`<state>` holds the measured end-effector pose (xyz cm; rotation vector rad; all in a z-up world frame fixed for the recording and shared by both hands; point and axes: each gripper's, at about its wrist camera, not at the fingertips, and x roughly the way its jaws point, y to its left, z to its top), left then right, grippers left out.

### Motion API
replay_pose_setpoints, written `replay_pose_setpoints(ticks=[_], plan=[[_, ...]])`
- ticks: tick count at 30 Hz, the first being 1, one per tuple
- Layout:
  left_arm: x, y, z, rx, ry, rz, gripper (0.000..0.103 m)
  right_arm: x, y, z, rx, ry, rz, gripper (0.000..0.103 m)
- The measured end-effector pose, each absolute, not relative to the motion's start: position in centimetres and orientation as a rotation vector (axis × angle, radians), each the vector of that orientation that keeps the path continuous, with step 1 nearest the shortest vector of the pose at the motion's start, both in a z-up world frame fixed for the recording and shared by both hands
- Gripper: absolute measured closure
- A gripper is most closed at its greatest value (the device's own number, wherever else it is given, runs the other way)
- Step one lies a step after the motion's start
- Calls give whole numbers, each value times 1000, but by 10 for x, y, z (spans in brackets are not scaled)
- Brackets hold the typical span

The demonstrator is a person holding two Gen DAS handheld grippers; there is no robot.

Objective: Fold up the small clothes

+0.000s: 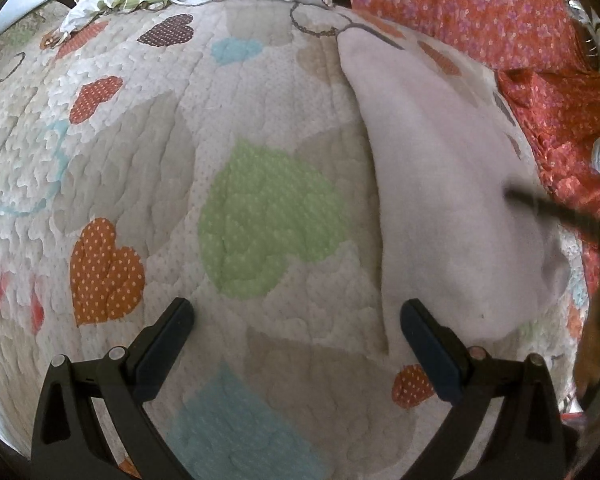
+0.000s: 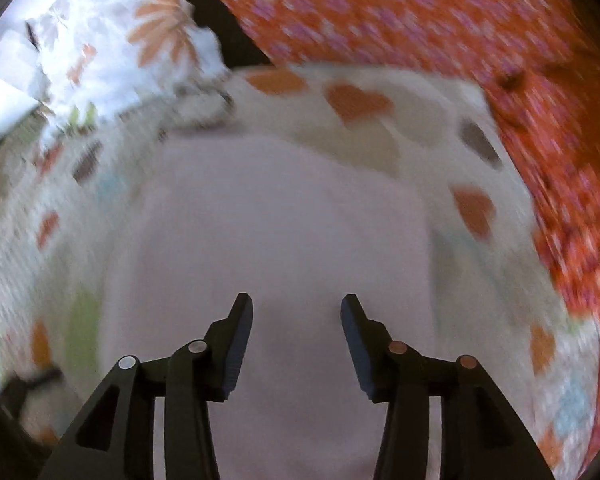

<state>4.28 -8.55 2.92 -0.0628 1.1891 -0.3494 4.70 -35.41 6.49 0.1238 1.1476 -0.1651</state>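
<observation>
1. While the right wrist view was badly blurred, the pale garment [image 2: 276, 216] could be made out directly under the right gripper [image 2: 297, 308], whose jaws were parted with nothing between them.
2. In the left wrist view the same garment was seen as a flat, long shape lying on the heart-patterned quilt [image 1: 140, 152], toward its far right part, near the orange floral fabric [image 1: 480, 12].
3. The left gripper [image 1: 298, 312] was held above the quilt just beside the near edge of the garment, its fingers released and empty.
4. It was judged that one fold was already made and a new grasp was being prepared.
5. For the next move, an edge of the garment would have to be pinched cleanly, without the quilt being caught.
</observation>
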Motion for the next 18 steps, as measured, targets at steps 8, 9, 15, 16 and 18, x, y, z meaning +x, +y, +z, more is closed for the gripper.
replay_pose_setpoints(ticks=[8,9,15,16,18], plan=[[0,-82,41,-35,1018,-293,0,-44,-388,64,263,1063,-229,31],[-9,-82,48,-6,968,-280,0,-50,-386,69,231,1029,-255,31],[-73,-66,102,83,655,-147,0,-61,-378,91,201,914,-310,31],[-80,-62,110,76,623,-119,0,-62,-379,92,201,913,-310,31],[-88,-57,124,54,579,-73,0,-64,-377,95,207,911,-303,31]])
